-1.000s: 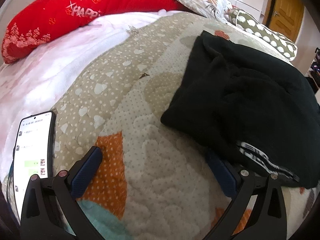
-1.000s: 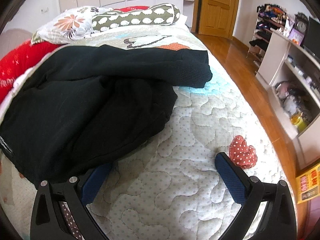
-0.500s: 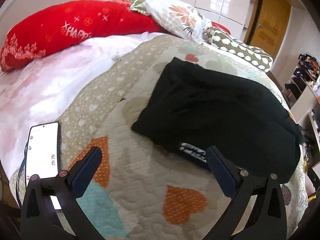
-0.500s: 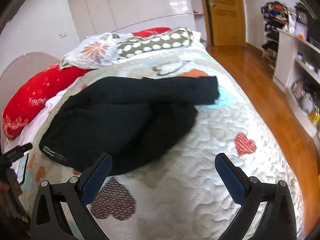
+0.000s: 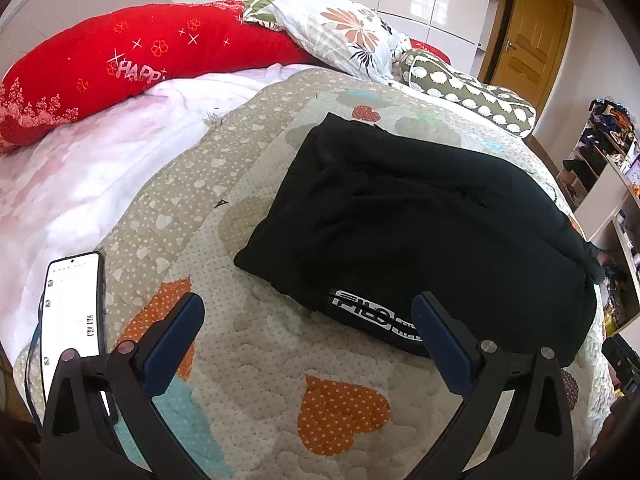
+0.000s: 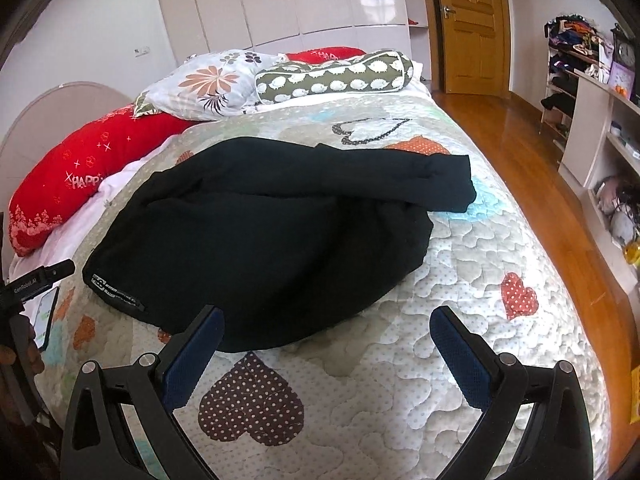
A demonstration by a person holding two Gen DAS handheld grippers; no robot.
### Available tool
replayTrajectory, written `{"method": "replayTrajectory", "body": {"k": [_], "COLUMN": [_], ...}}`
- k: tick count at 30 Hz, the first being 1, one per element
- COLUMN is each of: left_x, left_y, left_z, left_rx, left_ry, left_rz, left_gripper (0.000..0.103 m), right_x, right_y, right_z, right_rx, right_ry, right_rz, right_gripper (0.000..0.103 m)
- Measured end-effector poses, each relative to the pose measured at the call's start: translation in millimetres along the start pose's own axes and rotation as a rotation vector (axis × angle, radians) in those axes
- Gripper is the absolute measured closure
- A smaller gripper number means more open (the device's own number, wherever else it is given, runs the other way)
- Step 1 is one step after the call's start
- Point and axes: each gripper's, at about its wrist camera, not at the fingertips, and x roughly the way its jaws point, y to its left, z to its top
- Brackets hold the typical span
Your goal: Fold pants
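Lying folded on quilt (image 6: 460, 280), black pants (image 6: 260, 240) long axis left-right, both hand-held grippers (image 5: 306, 322) (image 6: 326, 334) wide open, empty.

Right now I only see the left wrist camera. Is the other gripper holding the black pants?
Observer: No. The right gripper is open and empty, pointing at the black pants.
Operator: Where does the leg end?
Observer: One leg cuff sticks out past the pile onto a light blue quilt patch.
Operator: Anything beside the pants there?
Observer: A red dotted heart patch on the quilt, apart from them.
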Motion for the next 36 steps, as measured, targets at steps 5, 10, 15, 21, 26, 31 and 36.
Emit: {"method": "replayTrajectory", "body": {"k": [5,10,15,21,26,31,36], "left_x": [8,16,29,47,66,65,31], "left_y": [-1,2,19,23,8,0,13], "left_z": [0,-2,-8,-1,10,17,19], "left_rx": [-0.005,-0.018,-0.11,-0.203,-0.174,-0.14,-0.135], "left_ry": [0.03,0.063,0.108,0.13,0.139,0.132,0.09], "left_rz": [0.003,-0.009,-0.051,-0.108,-0.137,-0.151,-0.207], "left_gripper": [0.0,0.0,0.0,0.0,0.006,0.081,0.092], "right_x": [7,14,21,37,55,61,35], "right_y": [-5,-11,-19,-24,-18,-11,-6], "right_z": [-1,-3,-8,-6,2,11,11], "right_rx": [0.009,0.022,0.047,0.088,0.083,0.076,0.091], "right_ry": [0.019,0.033,0.052,0.066,0.057,0.016,-0.005], "right_rz": [-0.006,-0.006,0.001,0.042,0.069,0.093,0.147], "right_gripper": [0.0,0.0,0.0,0.001,0.015,0.077,0.1]}}
